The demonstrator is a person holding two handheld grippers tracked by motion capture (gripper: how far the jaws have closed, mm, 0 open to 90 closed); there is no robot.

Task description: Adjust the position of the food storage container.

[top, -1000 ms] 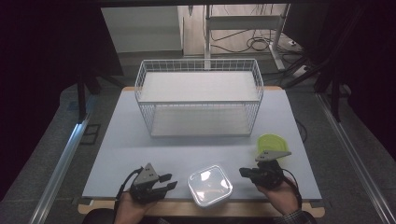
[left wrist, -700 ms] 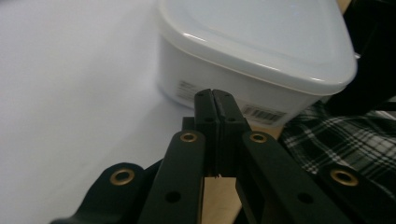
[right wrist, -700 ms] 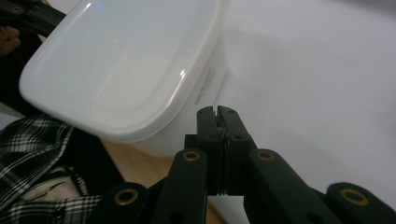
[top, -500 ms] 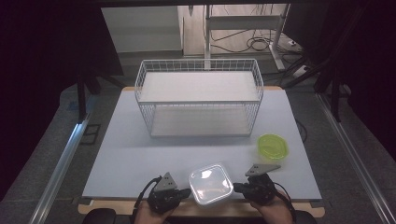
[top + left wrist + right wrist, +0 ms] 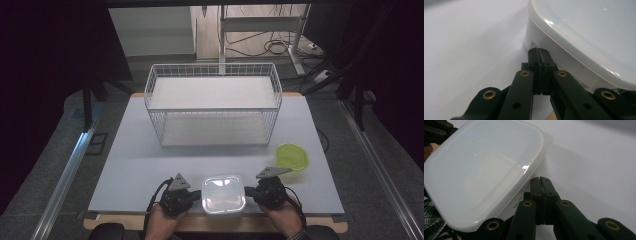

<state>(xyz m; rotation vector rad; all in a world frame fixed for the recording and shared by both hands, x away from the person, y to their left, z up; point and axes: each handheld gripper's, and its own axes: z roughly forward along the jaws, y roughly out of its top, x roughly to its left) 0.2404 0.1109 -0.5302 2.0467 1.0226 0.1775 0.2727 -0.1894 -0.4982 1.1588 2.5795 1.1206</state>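
Both grippers moved in — left gripper (image 5: 196,196), right gripper (image 5: 248,192), jaws closed — apparently touching one container (image 5: 223,194).

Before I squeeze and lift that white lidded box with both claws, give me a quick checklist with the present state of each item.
1. Left claw shut, tips at the left wall of the white box: ok.
2. Right claw shut, tips at the right wall under the lid rim: ok.
3. Real contact on both walls: cannot tell; the tips look to be at the walls, but no pressing shows.
4. Lid seated flat on the box: ok, as far as the views show.
5. Wire basket top open: ok.
6. Green lid lying apart from the box, to its right: ok.
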